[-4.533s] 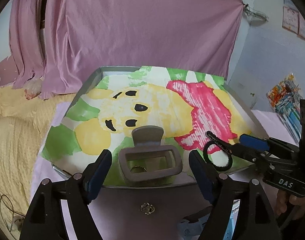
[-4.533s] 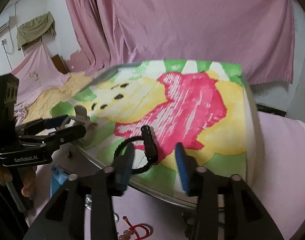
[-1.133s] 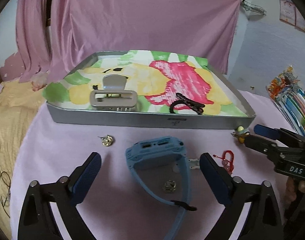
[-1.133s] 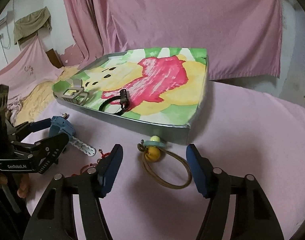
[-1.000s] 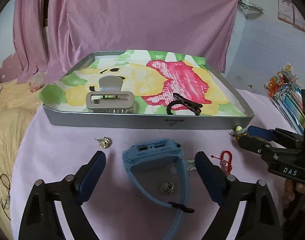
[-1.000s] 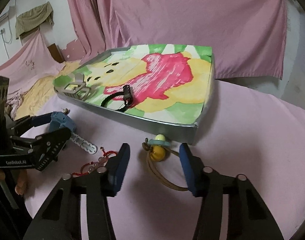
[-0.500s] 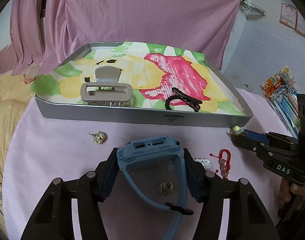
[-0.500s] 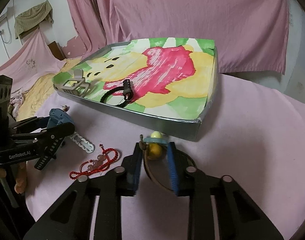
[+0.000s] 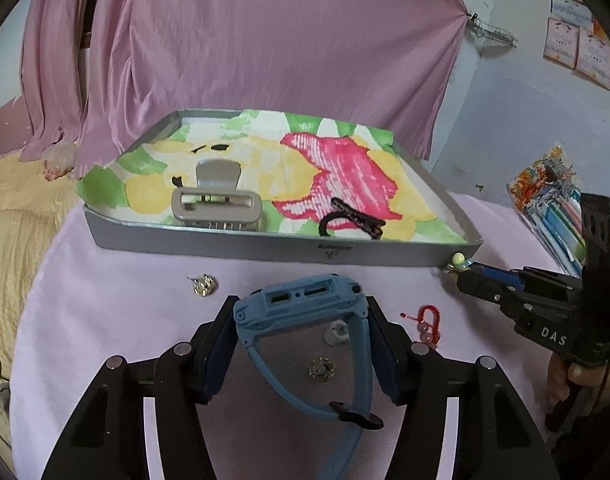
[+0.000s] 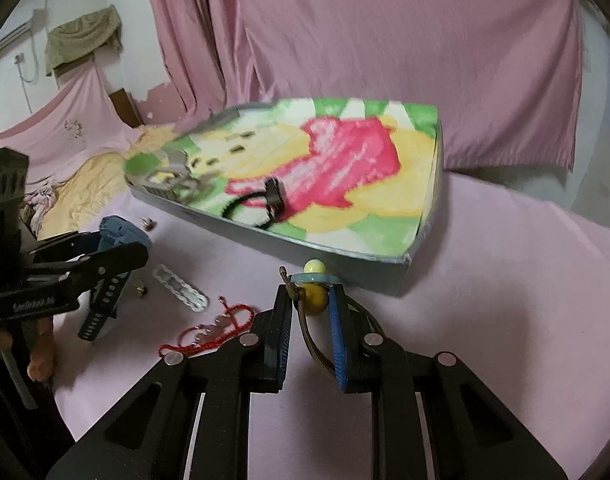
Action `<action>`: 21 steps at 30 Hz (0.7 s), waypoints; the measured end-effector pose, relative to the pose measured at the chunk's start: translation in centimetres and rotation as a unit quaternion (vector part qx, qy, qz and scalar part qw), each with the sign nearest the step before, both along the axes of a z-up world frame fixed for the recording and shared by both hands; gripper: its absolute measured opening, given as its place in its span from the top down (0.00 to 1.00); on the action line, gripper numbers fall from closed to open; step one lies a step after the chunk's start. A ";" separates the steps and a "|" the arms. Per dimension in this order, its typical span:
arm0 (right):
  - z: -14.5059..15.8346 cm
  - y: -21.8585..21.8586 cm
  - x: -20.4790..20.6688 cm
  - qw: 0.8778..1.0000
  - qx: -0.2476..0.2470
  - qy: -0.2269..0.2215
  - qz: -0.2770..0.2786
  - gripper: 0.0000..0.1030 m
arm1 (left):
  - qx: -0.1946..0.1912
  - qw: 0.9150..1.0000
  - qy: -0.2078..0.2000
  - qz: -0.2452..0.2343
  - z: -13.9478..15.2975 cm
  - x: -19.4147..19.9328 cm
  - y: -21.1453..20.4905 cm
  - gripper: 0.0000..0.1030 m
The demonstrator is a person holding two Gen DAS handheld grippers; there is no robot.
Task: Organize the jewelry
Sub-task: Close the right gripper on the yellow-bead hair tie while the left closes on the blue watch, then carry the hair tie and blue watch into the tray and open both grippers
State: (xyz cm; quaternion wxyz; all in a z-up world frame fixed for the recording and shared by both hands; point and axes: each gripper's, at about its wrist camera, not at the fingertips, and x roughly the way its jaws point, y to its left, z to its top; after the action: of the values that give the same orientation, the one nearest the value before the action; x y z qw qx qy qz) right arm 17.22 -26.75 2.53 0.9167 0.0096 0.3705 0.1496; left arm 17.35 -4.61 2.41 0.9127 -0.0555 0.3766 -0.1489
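Flanking the gripped blue watch: earrings, red bracelet, tray.

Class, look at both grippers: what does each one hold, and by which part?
Left gripper: the blue watch, jaws on the sides of its case. Right gripper: the cord necklace, at its yellow bead.
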 end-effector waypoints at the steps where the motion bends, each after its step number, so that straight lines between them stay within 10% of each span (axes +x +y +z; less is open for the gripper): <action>1: 0.3 0.0 -0.3 1.000 0.001 -0.009 0.003 0.84 | -0.002 1.000 -0.004 0.000 0.4 0.1 0.1 0.45; 10: 5.2 -0.7 0.9 0.997 0.022 -0.080 0.001 0.84 | -0.035 0.999 -0.036 0.004 4.6 2.7 1.1 0.45; 21: 3.2 0.6 6.1 0.998 0.044 -0.043 -0.001 0.84 | -0.071 0.997 -0.028 0.014 5.0 8.6 0.0 0.45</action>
State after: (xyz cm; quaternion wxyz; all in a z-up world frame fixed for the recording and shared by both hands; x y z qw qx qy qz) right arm 23.29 -26.17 5.70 0.9306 0.0437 0.3241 0.1645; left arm 25.91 -4.64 7.40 0.9184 -0.1210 0.3389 -0.1643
